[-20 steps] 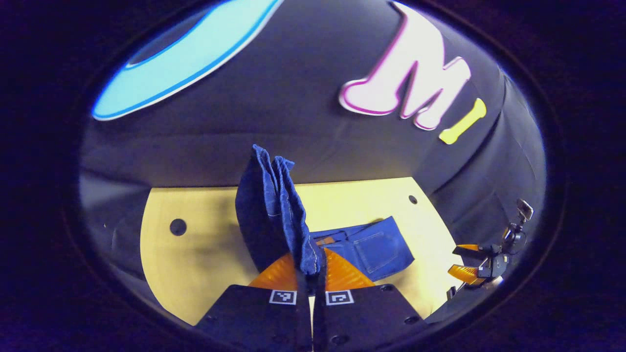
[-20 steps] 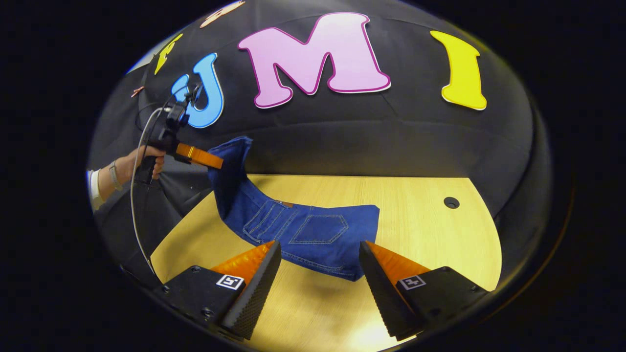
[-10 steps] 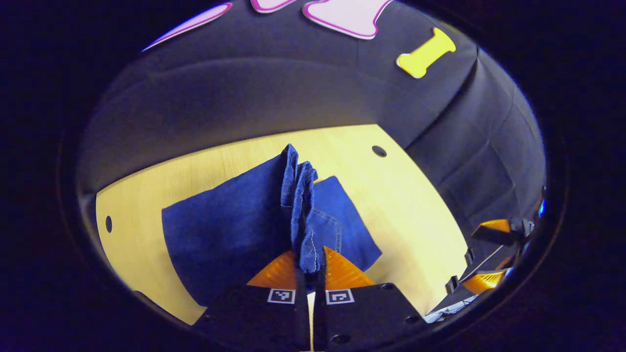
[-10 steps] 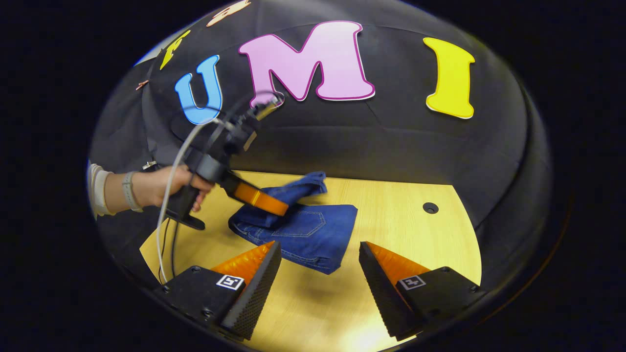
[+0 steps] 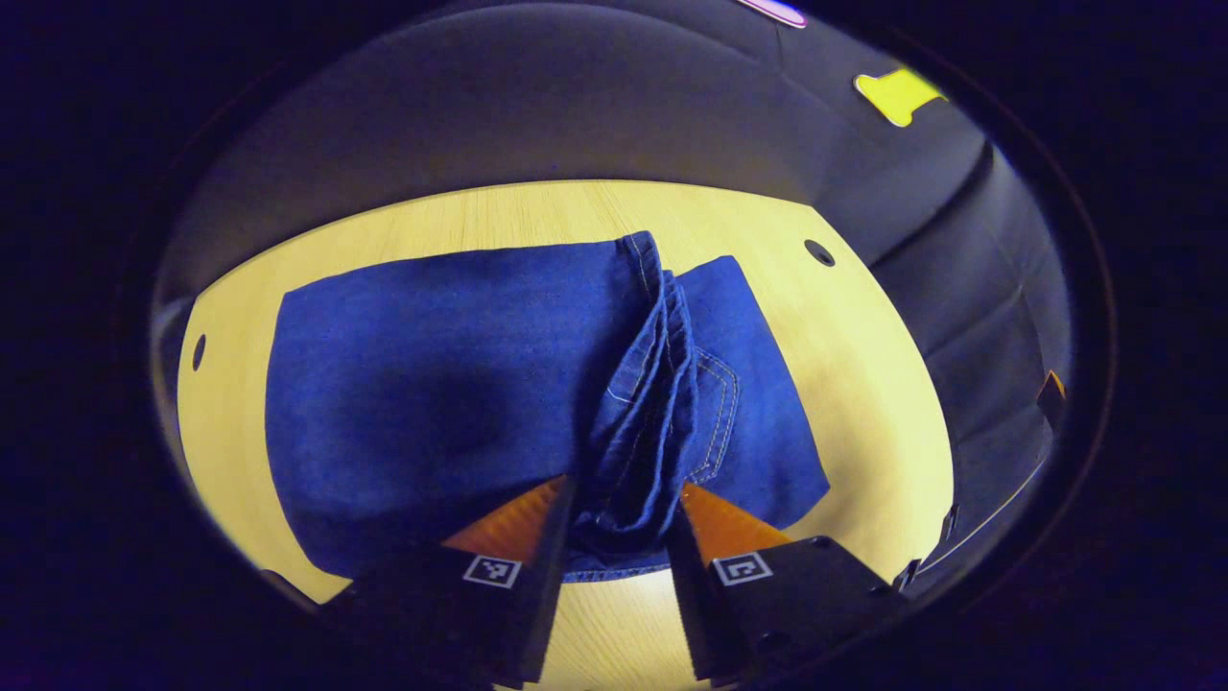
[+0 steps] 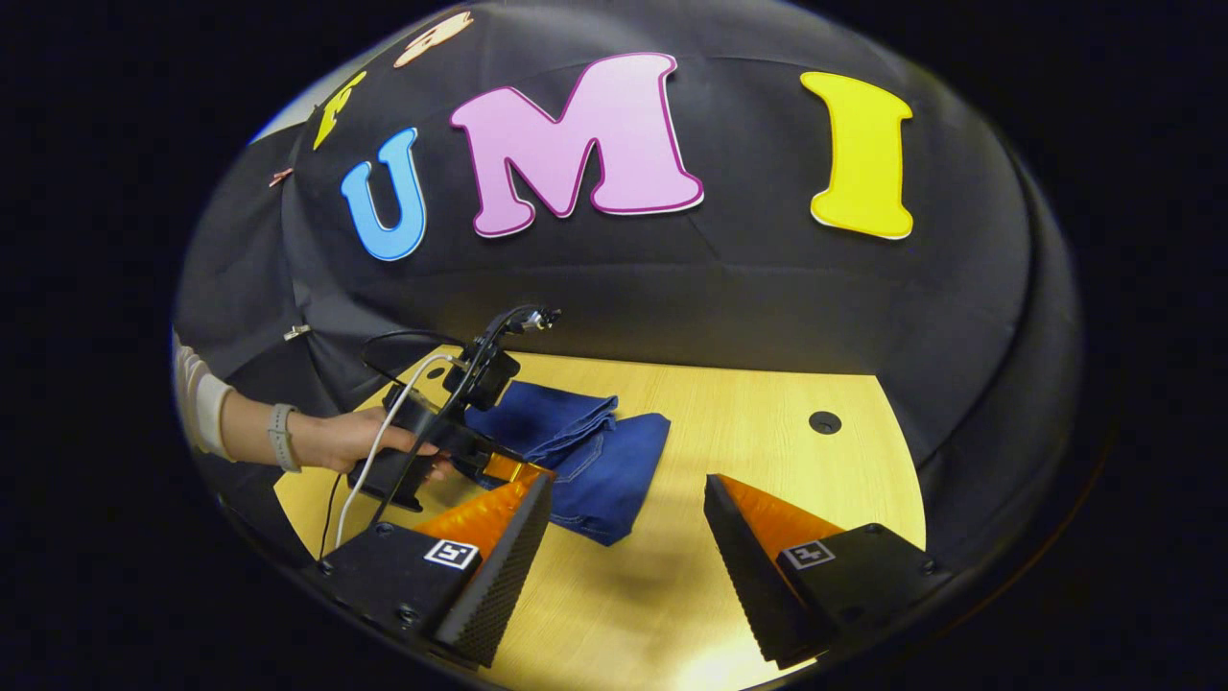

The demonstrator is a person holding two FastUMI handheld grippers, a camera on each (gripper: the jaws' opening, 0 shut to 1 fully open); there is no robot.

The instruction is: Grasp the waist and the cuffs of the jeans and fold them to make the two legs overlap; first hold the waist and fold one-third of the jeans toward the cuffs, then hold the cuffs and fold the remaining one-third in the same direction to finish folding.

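Jeans (image 5: 432, 384) lie folded on the table (image 5: 863, 384), cuffs (image 5: 643, 422) bunched on top between the left gripper (image 5: 619, 523) fingers – parted, whether they press the denim I cannot tell. Right gripper (image 6: 628, 537) hovers near, jaws wide – holding nothing

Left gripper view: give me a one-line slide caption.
Left gripper open around the bunched cuffs, laid over the folded jeans on the wooden table.
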